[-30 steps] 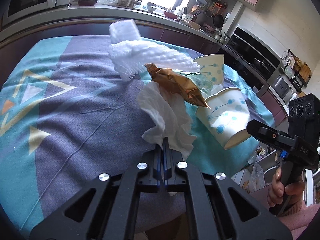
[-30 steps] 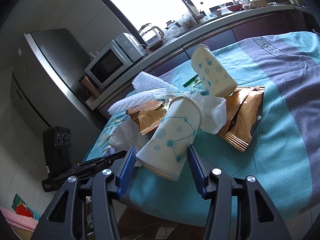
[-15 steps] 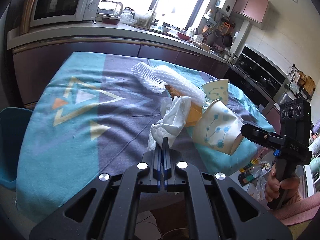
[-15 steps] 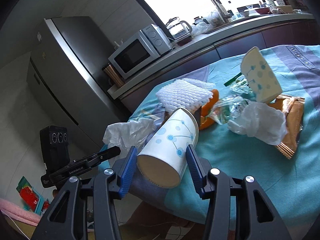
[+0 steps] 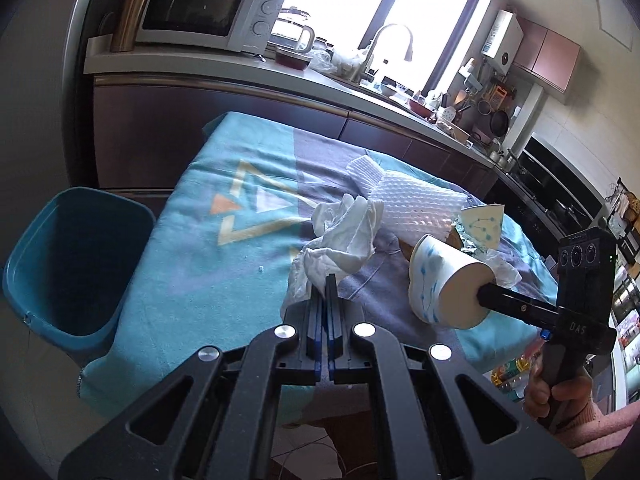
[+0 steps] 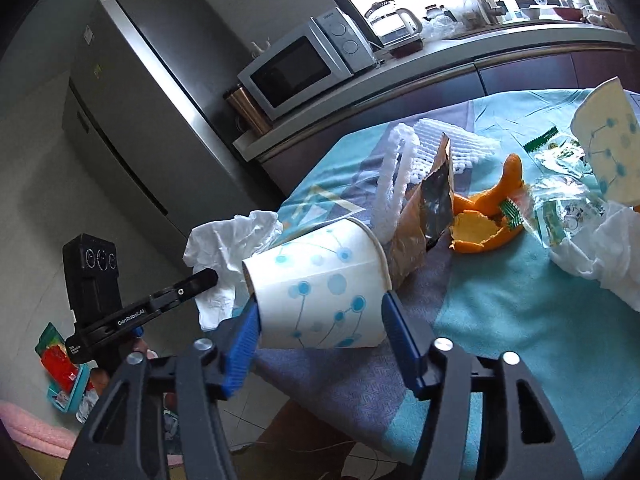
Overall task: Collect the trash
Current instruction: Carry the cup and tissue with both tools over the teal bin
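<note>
A crumpled white tissue (image 5: 348, 236) hangs from my left gripper (image 5: 326, 280), which is shut on it just above the table's near edge. The same tissue (image 6: 224, 248) and left gripper (image 6: 210, 276) show at the left of the right wrist view. A white paper cup (image 6: 320, 292) with blue dots lies on its side between the blue pads of my right gripper (image 6: 320, 308). Both pads still touch the cup while the jaws are opening. From the left wrist view, that cup (image 5: 444, 284) hangs in the air off the right gripper (image 5: 480, 294).
A blue bin (image 5: 68, 260) stands on the floor left of the table (image 5: 192, 264). On the cloth lie white foam netting (image 5: 416, 208), a second paper cup (image 6: 608, 136), orange peel (image 6: 488, 220), a gold wrapper (image 6: 424, 216), clear plastic wrappers (image 6: 560, 204) and another tissue (image 6: 600, 256).
Both grippers pulled back from the trash pile toward the table's near-left edge, carrying tissue and cup. The blue bin came into the left wrist view. The right jaws widened.
</note>
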